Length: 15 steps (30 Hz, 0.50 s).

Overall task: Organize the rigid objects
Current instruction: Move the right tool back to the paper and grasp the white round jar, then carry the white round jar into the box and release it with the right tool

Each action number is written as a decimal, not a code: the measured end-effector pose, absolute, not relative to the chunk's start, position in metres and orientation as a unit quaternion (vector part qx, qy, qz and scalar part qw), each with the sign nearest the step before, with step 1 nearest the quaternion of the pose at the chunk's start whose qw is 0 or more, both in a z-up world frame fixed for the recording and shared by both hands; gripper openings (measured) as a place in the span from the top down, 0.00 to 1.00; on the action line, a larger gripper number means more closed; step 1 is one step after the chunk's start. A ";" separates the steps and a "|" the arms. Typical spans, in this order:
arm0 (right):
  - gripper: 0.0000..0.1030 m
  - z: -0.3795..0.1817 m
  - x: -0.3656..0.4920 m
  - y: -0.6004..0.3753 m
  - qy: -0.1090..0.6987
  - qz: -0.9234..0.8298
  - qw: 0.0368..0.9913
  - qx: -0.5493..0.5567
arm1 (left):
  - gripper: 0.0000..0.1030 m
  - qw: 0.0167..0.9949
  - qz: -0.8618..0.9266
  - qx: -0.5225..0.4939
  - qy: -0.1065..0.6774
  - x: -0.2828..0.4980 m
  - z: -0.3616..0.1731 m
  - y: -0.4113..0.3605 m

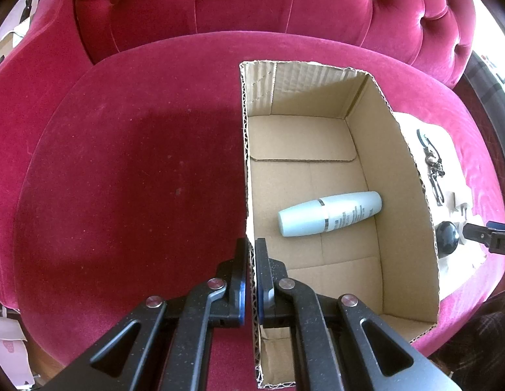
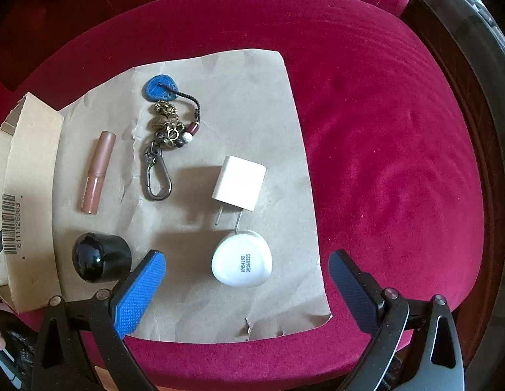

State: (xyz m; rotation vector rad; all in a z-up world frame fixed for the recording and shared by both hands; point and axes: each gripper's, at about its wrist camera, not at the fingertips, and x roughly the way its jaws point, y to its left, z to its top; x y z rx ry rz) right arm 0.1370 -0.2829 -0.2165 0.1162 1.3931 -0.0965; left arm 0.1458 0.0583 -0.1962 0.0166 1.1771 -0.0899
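A: On the paper (image 2: 239, 104), what's under the right gripper (image 2: 247, 272)?

B: White case (image 2: 242, 262), printed code up, between the wide-open jaws, nothing gripped. Charger (image 2: 238, 183) just behind it, one prong touching or nearly touching the case.

A: Rest of the sheet?

B: Black cap (image 2: 101, 256) beside the left blue pad (image 2: 140, 293), pink tube (image 2: 97, 171), keychain (image 2: 164, 137) with a blue tag.

A: Box (image 1: 405, 176)?

B: Left of the sheet, on the red seat (image 1: 122, 179). Pale blue bottle (image 1: 330, 213) lies on its side inside.

A: Left gripper (image 1: 251, 251)?

B: Closed on the box's left wall, one finger inside, one outside.
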 end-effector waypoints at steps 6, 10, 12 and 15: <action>0.12 -0.217 0.138 -0.284 0.644 -0.038 0.762 0.062 | 0.96 0.831 -0.043 0.007 0.555 0.146 -0.196 0.059; 0.54 -0.222 0.137 -0.285 0.651 -0.033 0.756 0.067 | 0.96 0.831 -0.042 0.007 0.555 0.146 -0.196 0.059; 0.62 -0.221 0.135 -0.283 0.649 -0.022 0.757 0.066 | 0.96 0.830 -0.042 0.007 0.556 0.146 -0.196 0.059; 0.62 -0.216 0.133 -0.280 0.640 -0.017 0.766 0.055 | 0.96 0.830 -0.042 0.008 0.556 0.146 -0.196 0.058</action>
